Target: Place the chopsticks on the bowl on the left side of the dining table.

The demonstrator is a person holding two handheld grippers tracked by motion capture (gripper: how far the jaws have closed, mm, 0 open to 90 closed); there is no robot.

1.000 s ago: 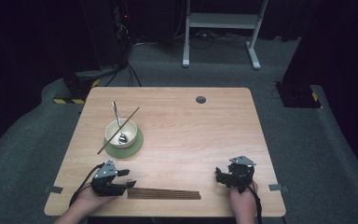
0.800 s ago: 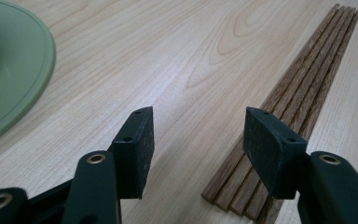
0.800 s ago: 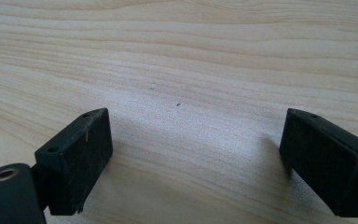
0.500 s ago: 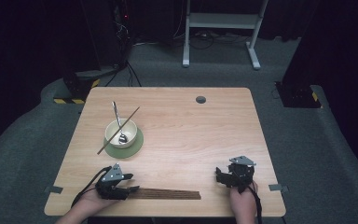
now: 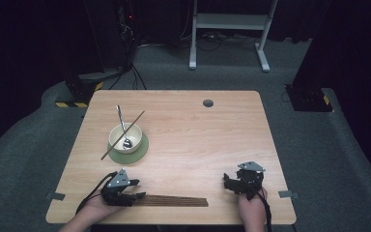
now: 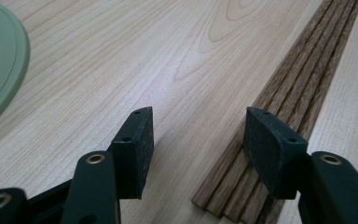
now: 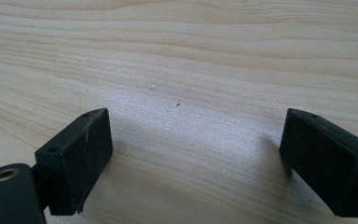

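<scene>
A bundle of dark wooden chopsticks (image 5: 174, 200) lies flat near the table's front edge. My left gripper (image 5: 136, 192) is low over the bundle's left end with its jaws open. In the left gripper view the sticks (image 6: 298, 79) run under the right-hand pad (image 6: 270, 144), and bare wood shows between the pads of the left gripper (image 6: 198, 126). My right gripper (image 5: 228, 182) rests at the front right, open over bare tabletop, with nothing between the jaws of the right gripper (image 7: 196, 140).
A cream bowl (image 5: 124, 137) stands on a green saucer (image 5: 142, 151) at the left middle, with a spoon (image 5: 121, 121) in it and a single chopstick (image 5: 135, 120) across its rim. The saucer's edge (image 6: 0, 70) appears in the left gripper view. A cable hole (image 5: 207, 103) is at the back.
My left gripper has shifted slightly right and toward the front edge, onto the left end of the chopstick bundle. The right gripper has stayed in place.
</scene>
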